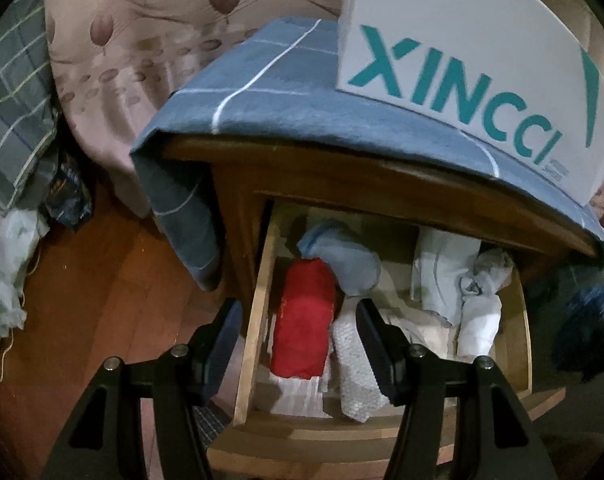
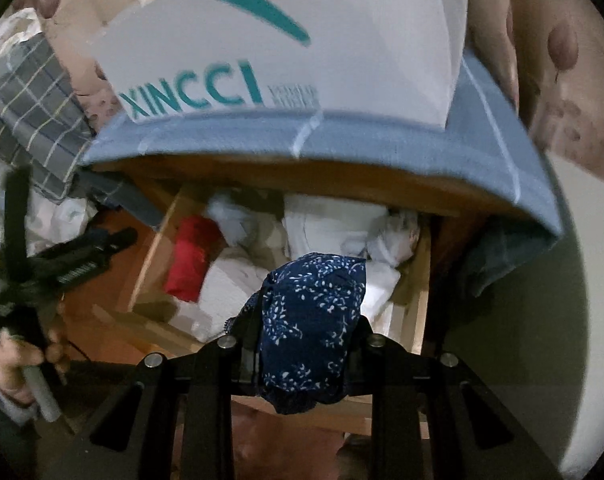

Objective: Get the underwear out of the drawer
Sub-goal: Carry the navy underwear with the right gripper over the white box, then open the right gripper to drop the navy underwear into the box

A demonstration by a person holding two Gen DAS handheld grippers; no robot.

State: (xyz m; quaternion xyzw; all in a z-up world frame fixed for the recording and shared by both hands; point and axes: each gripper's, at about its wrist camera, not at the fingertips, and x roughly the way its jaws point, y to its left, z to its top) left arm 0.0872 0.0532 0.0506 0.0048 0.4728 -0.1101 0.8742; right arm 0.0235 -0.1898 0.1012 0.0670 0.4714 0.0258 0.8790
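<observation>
Gripping the dark blue patterned underwear (image 2: 314, 320), the right gripper (image 2: 302, 344) is clamped on the bunched cloth, held above the open wooden drawer (image 1: 258, 308); the left gripper (image 1: 298, 320) hangs over the drawer's left side with its jaws parted and nothing between them. Inside the drawer lie a red folded garment (image 1: 302, 320), a pale blue cloth (image 1: 342, 256) and white cloths (image 1: 454, 276); a white box lettered XINCCI (image 1: 462, 52) rests on the blue checked cover (image 1: 286, 112) above.

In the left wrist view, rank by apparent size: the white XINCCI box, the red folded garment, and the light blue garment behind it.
1. White XINCCI box, by far the largest.
2. Red folded garment.
3. Light blue garment, somewhat smaller than the red one, but it lies farther back and partly in shadow, so that gap is unsure.
</observation>
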